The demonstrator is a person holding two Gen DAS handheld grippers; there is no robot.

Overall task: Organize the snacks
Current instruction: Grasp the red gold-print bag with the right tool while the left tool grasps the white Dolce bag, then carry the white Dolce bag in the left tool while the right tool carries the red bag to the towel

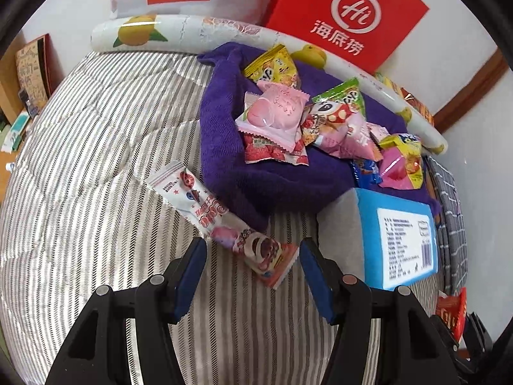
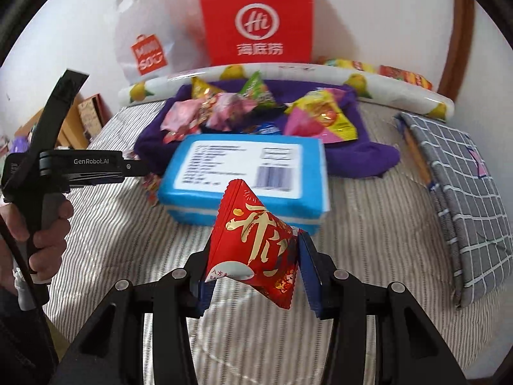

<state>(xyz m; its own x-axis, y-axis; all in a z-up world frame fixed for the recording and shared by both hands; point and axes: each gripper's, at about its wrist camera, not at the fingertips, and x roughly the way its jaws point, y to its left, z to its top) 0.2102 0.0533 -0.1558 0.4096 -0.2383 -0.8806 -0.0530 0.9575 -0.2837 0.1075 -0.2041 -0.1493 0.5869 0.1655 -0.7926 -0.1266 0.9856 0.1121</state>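
Note:
My left gripper [image 1: 253, 250] is open above the striped bed, its jaws on either side of the near end of a long white and pink snack bar [image 1: 221, 221], not closed on it. Several snack packets [image 1: 288, 122] lie piled on a purple towel [image 1: 221, 134] beyond it. My right gripper [image 2: 253, 256] is shut on a red triangular snack packet [image 2: 256, 250] and holds it above the bed, in front of a blue box [image 2: 247, 173]. The left gripper also shows in the right wrist view [image 2: 128, 168], at the left beside the blue box.
The blue box [image 1: 397, 240] lies right of the left gripper. A lemon-print roll [image 2: 288, 77] runs along the back. A red paper bag [image 2: 256, 19] and a white Miniso bag [image 2: 150, 41] stand against the wall. A grey checked cloth [image 2: 458, 192] lies at the right.

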